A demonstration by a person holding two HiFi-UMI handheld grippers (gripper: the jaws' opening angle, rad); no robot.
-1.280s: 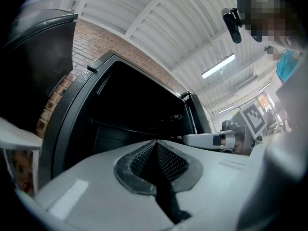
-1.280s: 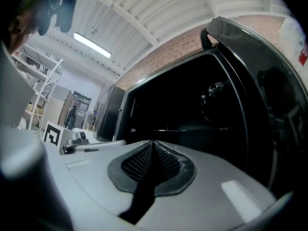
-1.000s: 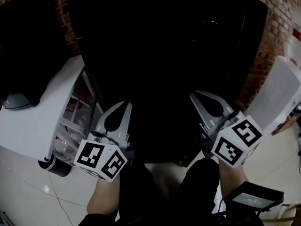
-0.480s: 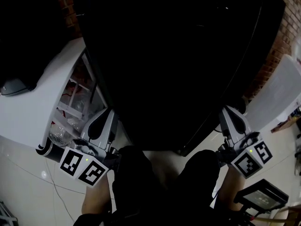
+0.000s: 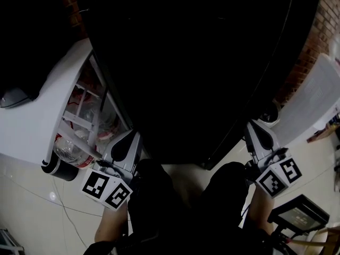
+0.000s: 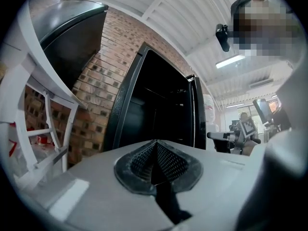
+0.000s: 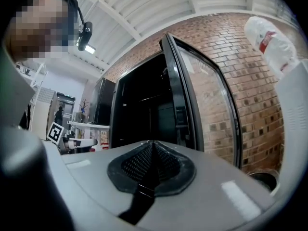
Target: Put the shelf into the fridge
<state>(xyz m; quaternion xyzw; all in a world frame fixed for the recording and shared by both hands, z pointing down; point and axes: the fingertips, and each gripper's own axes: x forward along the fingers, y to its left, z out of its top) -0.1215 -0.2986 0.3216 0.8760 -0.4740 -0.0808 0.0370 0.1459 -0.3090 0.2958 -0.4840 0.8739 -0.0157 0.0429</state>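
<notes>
The black fridge (image 5: 196, 62) stands open in front of me, and its inside is too dark to make out any shelf. Its glass door (image 7: 207, 105) hangs open at the right. My left gripper (image 5: 126, 142) is low at the fridge's front left corner, pads pressed together with nothing between them (image 6: 155, 160). At the front right corner my right gripper (image 5: 258, 137) is also shut and empty (image 7: 153, 165). Both point toward the fridge opening. No shelf shows in either gripper.
A white door (image 5: 37, 126) with rack shelves holding bottles (image 5: 79, 132) stands open at the left. A white plastic bin (image 5: 313, 105) leans by the brick wall (image 5: 305, 62) at the right. Pale tiled floor (image 5: 32, 206) lies below.
Both grippers have drawn back and down from the fridge opening toward my body. More of the white door's rack shows at the left now.
</notes>
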